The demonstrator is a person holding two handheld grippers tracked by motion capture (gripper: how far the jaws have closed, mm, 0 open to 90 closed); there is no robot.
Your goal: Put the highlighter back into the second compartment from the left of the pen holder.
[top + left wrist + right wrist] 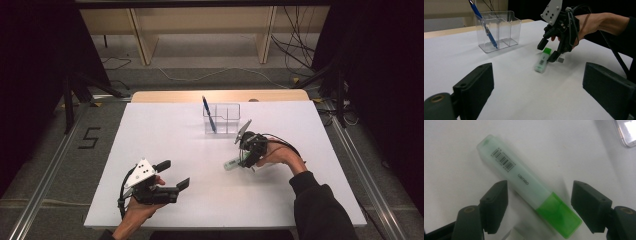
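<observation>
Step in hand looks like the pick: right gripper (243, 158) is down over the green highlighter (524, 181), which lies flat on the white table (165, 135), right of centre and in front of the clear organizer (222, 119). In the right gripper view the jaws straddle the highlighter near its green cap end, one each side, spread, with visible table between pads and barrel, so no pinch yet. The highlighter lies diagonal across the jaw line, not square to it. Left gripper (172, 175) hovers near the front left of the table, jaws spread, nothing between them, well apart from the work. A blue pen (209, 114) already stands tilted in the organizer's left compartment, so the highlighter likely goes in there too. Next move, as I read it: close on the barrel just above the cap, maybe twist the wrist first to square up, otherwise it may pivot or skid out as the pads meet. Then lift, tip upright, carry to a free compartment.
</observation>
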